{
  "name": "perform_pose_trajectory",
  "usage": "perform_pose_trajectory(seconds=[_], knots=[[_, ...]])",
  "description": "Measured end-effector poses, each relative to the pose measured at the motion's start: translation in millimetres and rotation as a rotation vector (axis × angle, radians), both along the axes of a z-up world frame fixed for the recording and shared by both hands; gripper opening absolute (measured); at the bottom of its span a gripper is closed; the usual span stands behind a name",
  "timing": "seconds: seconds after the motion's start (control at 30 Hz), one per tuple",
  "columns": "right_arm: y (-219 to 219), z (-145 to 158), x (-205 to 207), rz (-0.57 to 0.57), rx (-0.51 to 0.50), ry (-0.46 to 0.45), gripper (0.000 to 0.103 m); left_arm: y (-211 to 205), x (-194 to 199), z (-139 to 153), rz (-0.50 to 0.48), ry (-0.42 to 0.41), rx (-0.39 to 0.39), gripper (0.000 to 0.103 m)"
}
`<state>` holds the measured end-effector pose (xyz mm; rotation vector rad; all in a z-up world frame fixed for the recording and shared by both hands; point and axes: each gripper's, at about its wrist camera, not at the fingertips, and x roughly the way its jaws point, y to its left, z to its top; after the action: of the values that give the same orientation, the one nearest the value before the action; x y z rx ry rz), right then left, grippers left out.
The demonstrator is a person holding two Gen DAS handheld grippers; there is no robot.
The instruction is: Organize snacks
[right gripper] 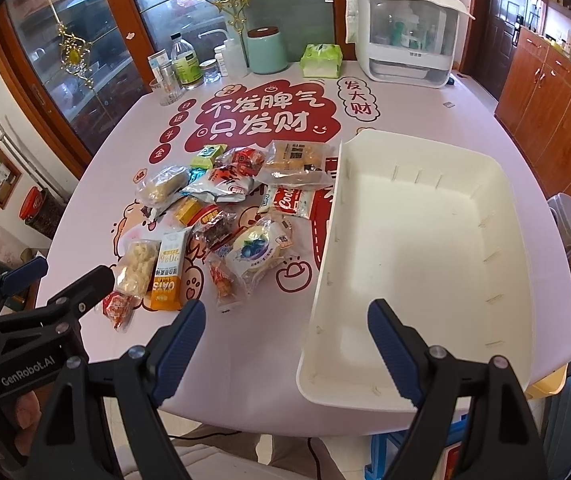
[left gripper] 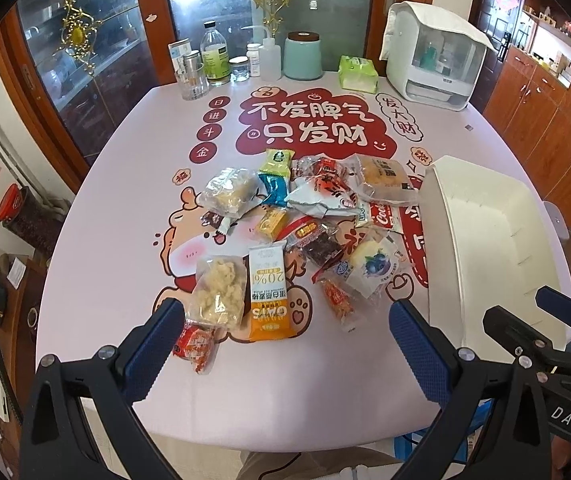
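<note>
Several wrapped snacks lie in a loose pile [left gripper: 297,216] [right gripper: 225,216] in the middle of the pink table. An orange oat bar [left gripper: 269,292] [right gripper: 167,268] and a clear bag of pale puffs [left gripper: 219,290] lie nearest me. An empty white bin [right gripper: 417,248] [left gripper: 481,240] stands to the right of the pile. My left gripper [left gripper: 285,316] is open and empty above the near edge of the pile. My right gripper [right gripper: 285,320] is open and empty over the bin's near left corner. Each gripper shows in the other's view, the left gripper [right gripper: 61,276] and the right gripper [left gripper: 525,312].
At the table's far edge stand bottles and jars [left gripper: 213,60], a teal canister [left gripper: 302,56], a green tissue pack [left gripper: 359,74] and a white appliance [left gripper: 433,60]. Glass cabinet doors stand behind. Wooden cabinets [left gripper: 545,120] stand to the right.
</note>
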<state>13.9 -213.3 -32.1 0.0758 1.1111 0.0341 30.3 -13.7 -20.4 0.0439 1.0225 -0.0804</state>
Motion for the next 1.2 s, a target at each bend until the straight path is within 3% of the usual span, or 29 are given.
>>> perform_pose_trajectory(seconds=[0.37, 0.83, 1.03, 1.1, 1.2], knots=[[13, 11, 4, -0.03, -0.019, -0.028, 0.084, 13, 7, 13, -0.029, -0.03, 0.008, 0.102], [54, 24, 20, -0.046, -0.017, -0.045, 0.084, 65, 31, 22, -0.044, -0.031, -0.014, 0.102], [68, 24, 27, -0.05, -0.03, -0.04, 0.084, 107, 49, 12, -0.041, 0.012, -0.101, 0.102], [74, 20, 32, -0.05, -0.052, -0.02, 0.084, 119, 50, 6, -0.032, 0.004, -0.099, 0.102], [80, 11, 40, -0.055, -0.071, 0.015, 0.084, 135, 50, -12, -0.027, 0.01, -0.036, 0.102]])
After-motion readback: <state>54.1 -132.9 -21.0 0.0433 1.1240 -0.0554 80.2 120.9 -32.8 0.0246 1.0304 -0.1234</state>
